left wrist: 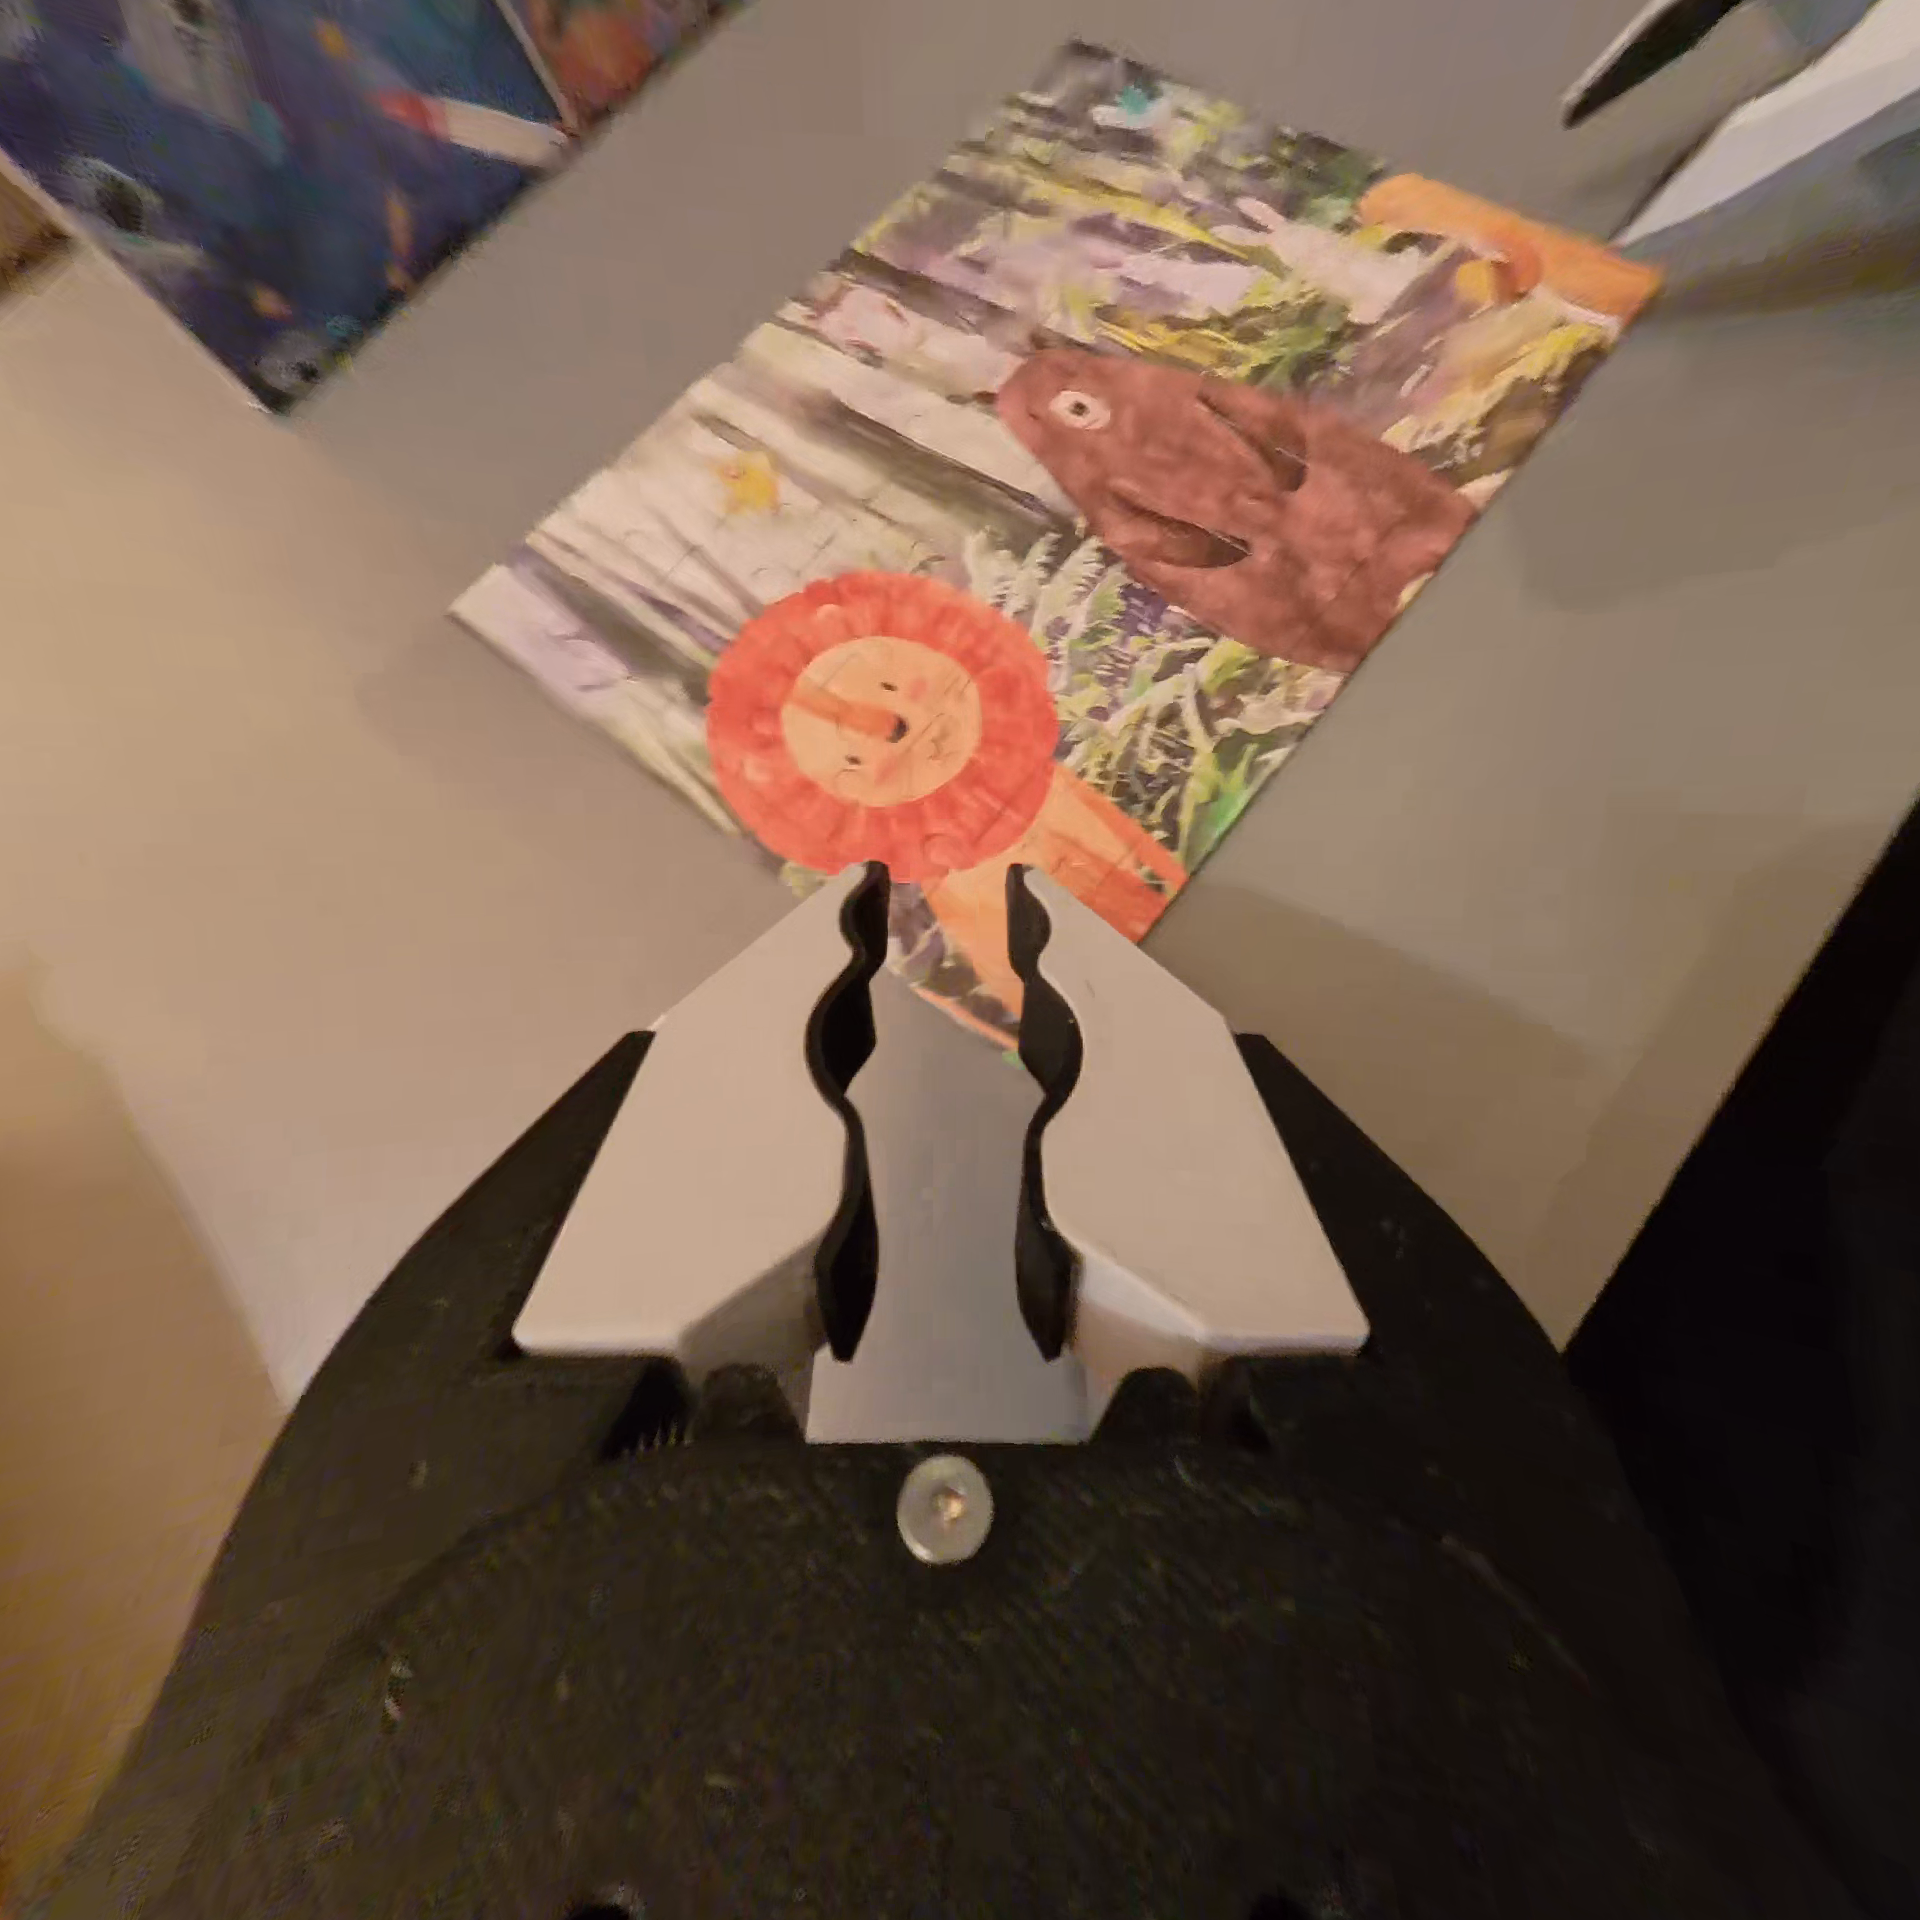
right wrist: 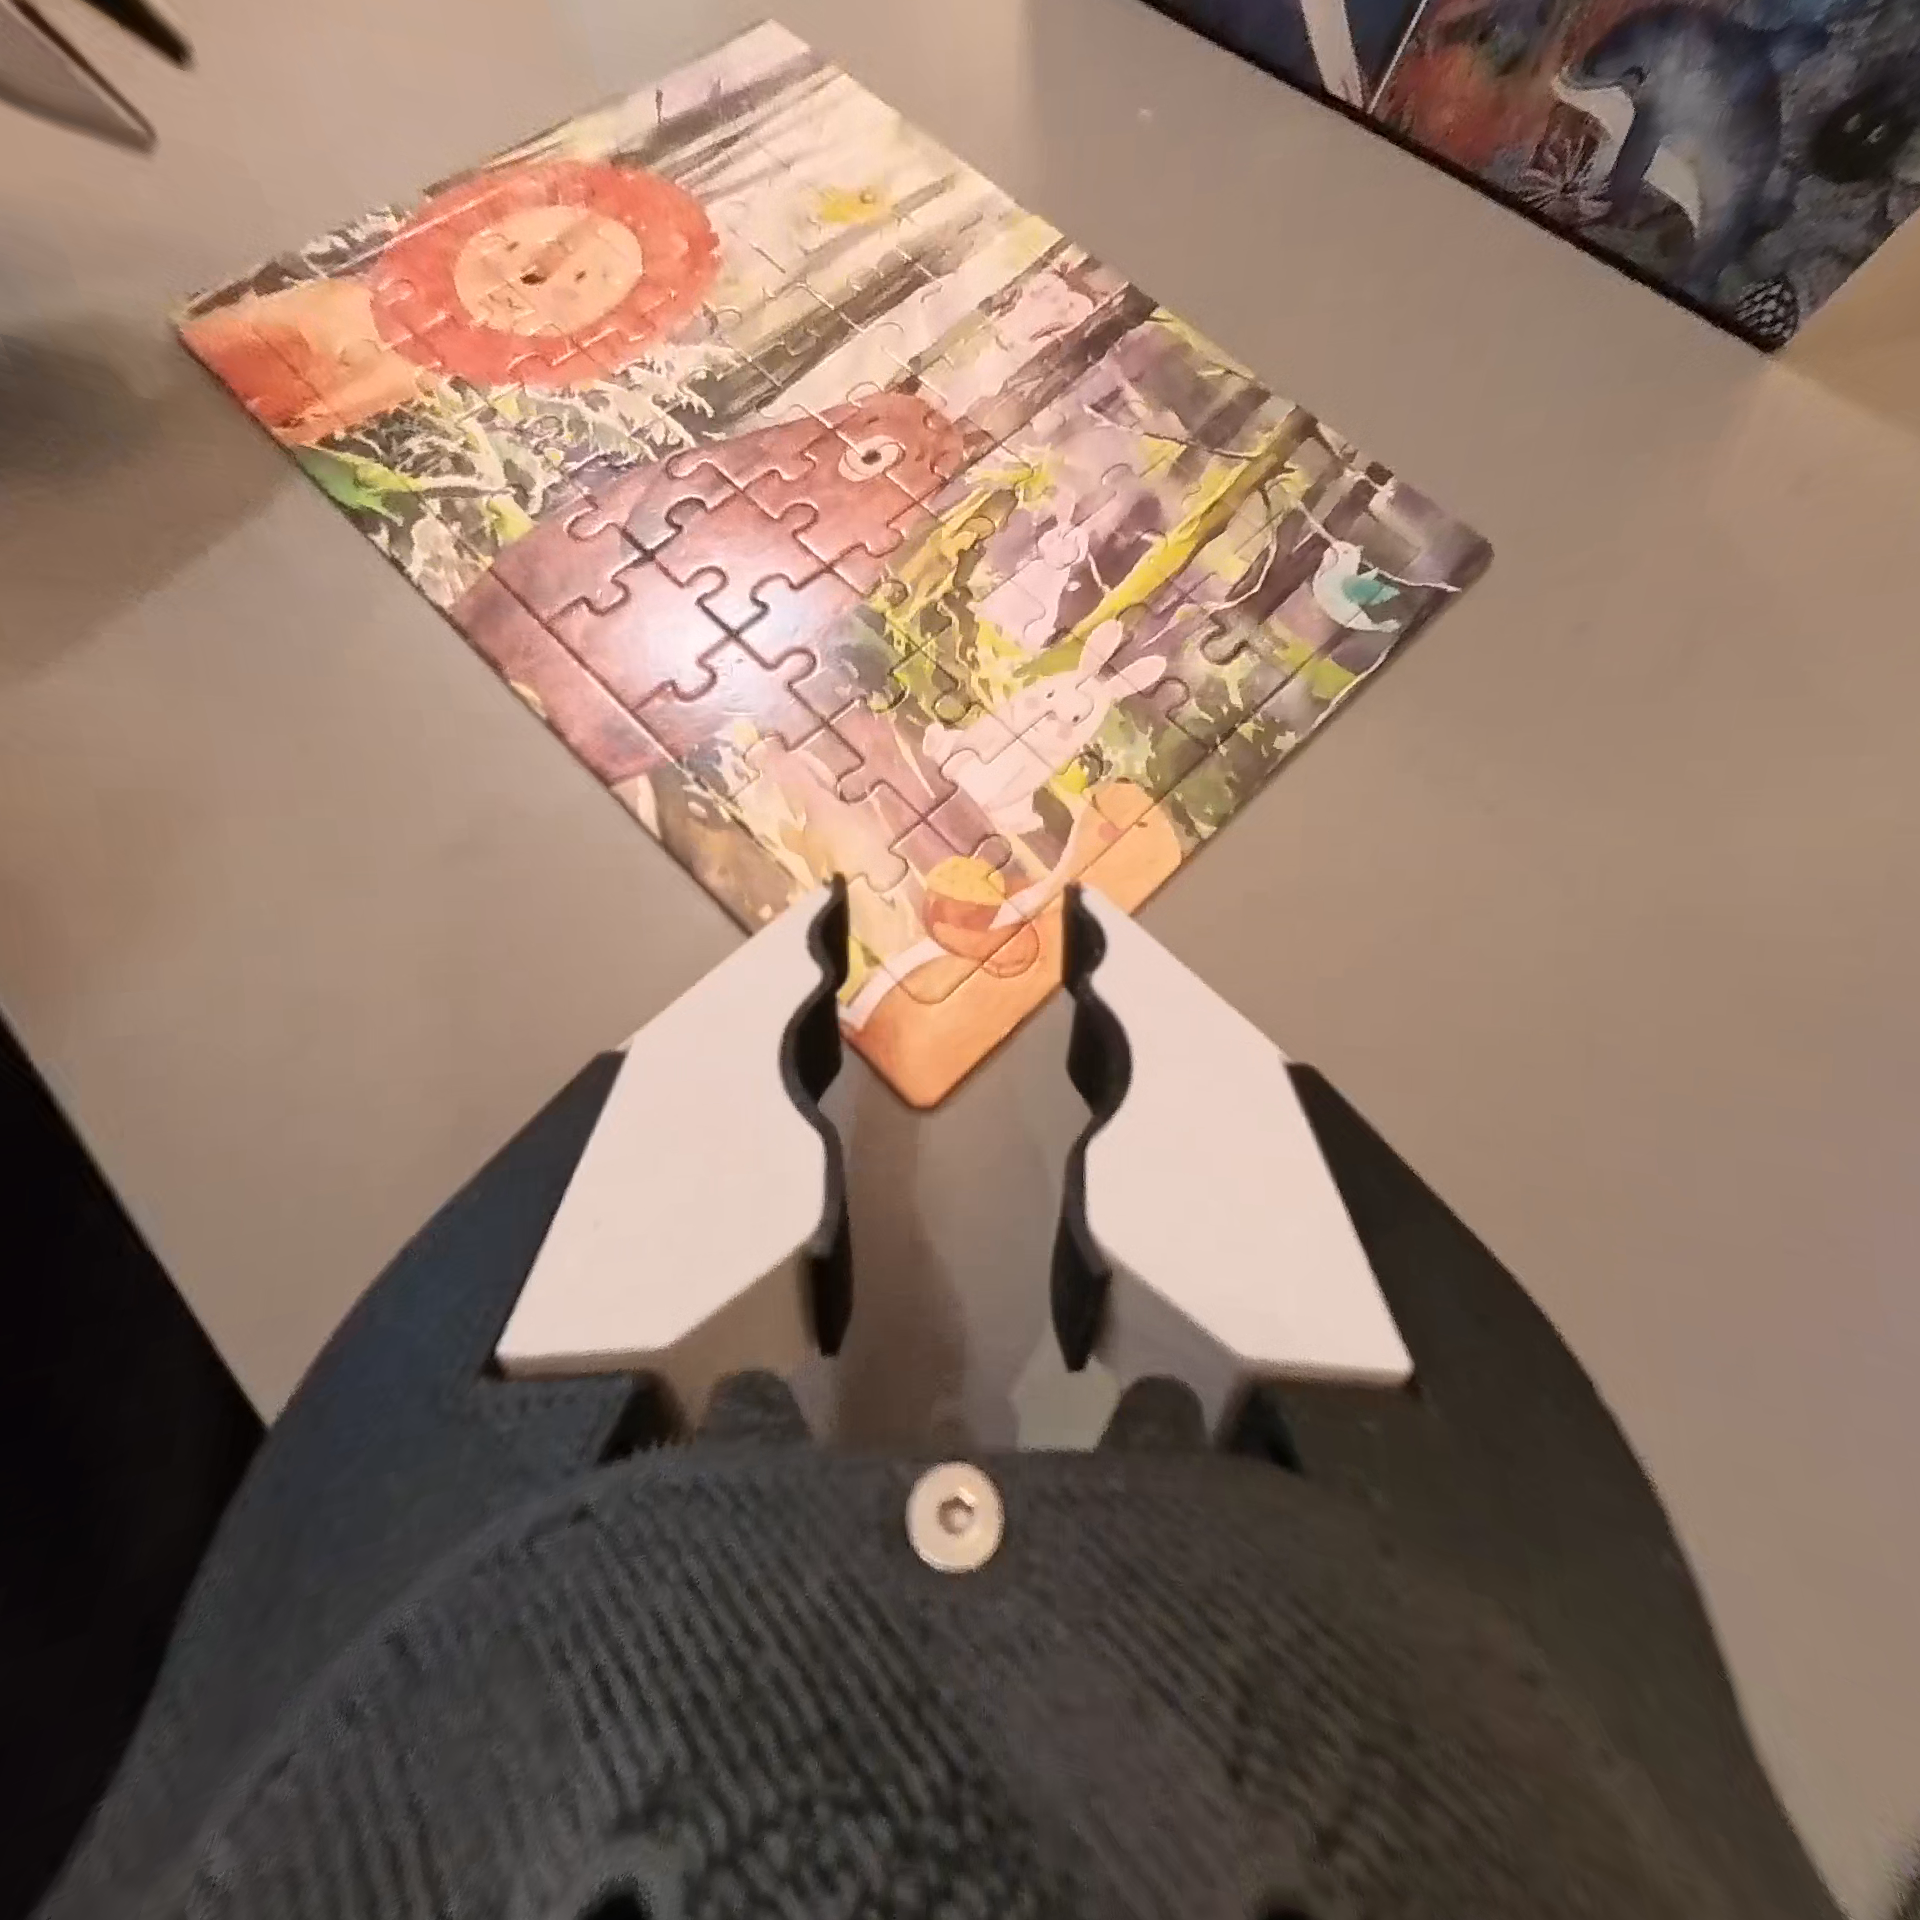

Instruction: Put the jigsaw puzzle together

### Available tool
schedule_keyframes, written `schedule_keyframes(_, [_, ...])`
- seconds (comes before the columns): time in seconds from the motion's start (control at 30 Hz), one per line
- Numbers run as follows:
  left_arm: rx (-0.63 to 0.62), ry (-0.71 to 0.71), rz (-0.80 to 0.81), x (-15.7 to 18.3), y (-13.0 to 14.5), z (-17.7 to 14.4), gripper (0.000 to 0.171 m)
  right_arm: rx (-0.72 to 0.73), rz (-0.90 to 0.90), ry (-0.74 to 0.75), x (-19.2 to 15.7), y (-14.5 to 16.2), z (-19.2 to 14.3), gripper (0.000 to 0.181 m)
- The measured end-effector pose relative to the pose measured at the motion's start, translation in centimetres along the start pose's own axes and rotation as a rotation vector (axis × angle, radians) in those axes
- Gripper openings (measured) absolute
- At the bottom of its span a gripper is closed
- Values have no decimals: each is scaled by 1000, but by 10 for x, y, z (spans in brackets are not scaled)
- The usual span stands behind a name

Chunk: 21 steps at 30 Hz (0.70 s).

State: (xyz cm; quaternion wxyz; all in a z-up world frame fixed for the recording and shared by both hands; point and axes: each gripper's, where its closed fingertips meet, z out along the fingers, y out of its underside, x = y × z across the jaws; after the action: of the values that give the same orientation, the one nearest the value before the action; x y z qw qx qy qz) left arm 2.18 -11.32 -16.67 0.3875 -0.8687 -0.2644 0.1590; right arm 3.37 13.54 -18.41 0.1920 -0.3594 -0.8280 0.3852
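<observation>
1. Left wrist view: the left hand-held gripper (left wrist: pixel 948 883) hovers over the near corner of the jigsaw puzzle (left wrist: pixel 1049 499). Its jaws stand narrowly apart and hold nothing.
2. Right wrist view: the right hand-held gripper (right wrist: pixel 954 902) hovers over the opposite near corner of the jigsaw puzzle (right wrist: pixel 831 540). Its jaws stand moderately apart and hold nothing.
3. The jigsaw puzzle lies flat on the grey tabletop (left wrist: pixel 312 727), set diagonally to both cameras. In the right wrist view its interlocked pieces show no gap.
4. The puzzle picture shows an orange lion (left wrist: pixel 883 722) at one end, a brown animal (left wrist: pixel 1226 488) near the middle and a white rabbit (right wrist: pixel 1060 707) toward the other end.
5. A dark blue illustrated sheet (left wrist: pixel 260 177) lies on the tabletop beyond the puzzle, well apart from it. It also shows at the upper right of the right wrist view (right wrist: pixel 1662 145).
6. Each view shows the other hand-held gripper at an upper corner: the right one (left wrist: pixel 1766 94) and the left one (right wrist: pixel 73 62).
</observation>
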Motion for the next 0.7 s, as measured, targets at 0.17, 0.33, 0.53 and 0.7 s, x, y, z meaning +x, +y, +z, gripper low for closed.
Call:
schedule_keyframes(0.17, [-69, 115, -30, 23, 8, 30, 1, -118, -56, -2, -2, 13, 15, 12])
schedule_keyframes(0.33, [-92, 139, -32, 31, 11, 49, 0, -93, -21, -117, -24, 3, 29, 0])
schedule_keyframes(0.53, [-71, 264, -33, 67, -14, 74, 0, -83, -70, -286, -79, -29, 67, 0])
schedule_keyframes(0.7, [-65, 222, 43, 81, -31, 92, 0, -97, -164, -259, -94, -43, 83, 0])
